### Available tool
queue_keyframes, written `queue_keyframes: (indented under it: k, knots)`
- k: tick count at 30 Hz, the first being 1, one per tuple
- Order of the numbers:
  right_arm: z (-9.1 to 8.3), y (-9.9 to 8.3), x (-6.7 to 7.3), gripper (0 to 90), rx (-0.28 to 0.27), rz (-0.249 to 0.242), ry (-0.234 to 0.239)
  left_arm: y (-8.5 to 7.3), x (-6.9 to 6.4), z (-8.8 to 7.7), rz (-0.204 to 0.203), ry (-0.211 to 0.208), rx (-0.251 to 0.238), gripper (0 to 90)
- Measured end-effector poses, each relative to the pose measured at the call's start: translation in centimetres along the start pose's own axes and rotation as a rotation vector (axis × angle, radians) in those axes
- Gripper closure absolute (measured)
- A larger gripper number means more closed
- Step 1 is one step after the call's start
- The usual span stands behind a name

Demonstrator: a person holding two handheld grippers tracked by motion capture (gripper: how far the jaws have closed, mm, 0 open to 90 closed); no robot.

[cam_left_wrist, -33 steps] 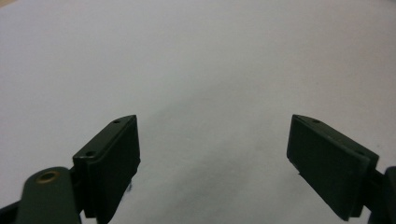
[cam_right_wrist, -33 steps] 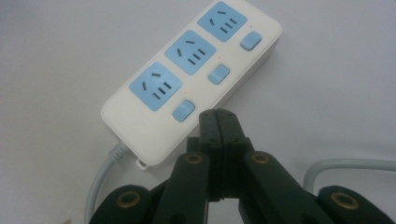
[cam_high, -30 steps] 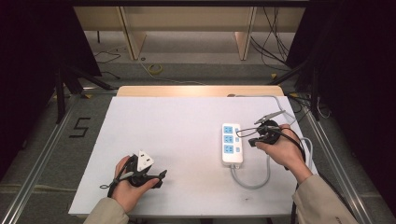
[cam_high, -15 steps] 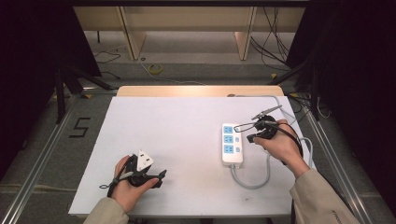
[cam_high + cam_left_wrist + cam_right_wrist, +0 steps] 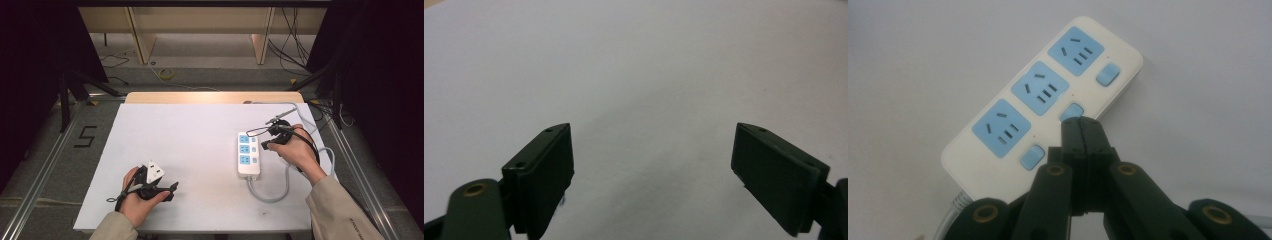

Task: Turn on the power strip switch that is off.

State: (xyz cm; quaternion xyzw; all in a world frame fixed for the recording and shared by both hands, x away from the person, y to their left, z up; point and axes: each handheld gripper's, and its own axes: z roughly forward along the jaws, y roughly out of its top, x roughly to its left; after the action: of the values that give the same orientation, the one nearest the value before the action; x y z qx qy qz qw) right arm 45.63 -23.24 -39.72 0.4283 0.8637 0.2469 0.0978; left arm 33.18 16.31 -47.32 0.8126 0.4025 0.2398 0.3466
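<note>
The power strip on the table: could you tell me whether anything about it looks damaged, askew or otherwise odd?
Nothing stands out. The power strip lies flat on the white table, casing whole, its three switches in place. The right gripper, jaws shut, is at the middle switch.

Black "5" point(image 5: 87, 136) on the floor
</note>
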Motion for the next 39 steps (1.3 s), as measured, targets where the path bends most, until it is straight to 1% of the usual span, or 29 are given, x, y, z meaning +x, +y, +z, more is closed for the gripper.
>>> queue_keyframes:
  k: [14,31,39]
  knots:
    - [0.8,1.1,-0.3,90.0,0.014,0.004,-0.009,0.0,0.0,0.0,0.0,-0.001,-0.001,17.0]
    - [2.4,2.5,-0.7,90.0,0.048,0.016,-0.01,0.0,0.0,0.1,0.002,-0.003,0.0,17.0]
    - [2.9,2.8,-0.9,90.0,0.055,0.019,-0.01,0.0,0.0,0.1,0.002,-0.002,0.0,17.1]
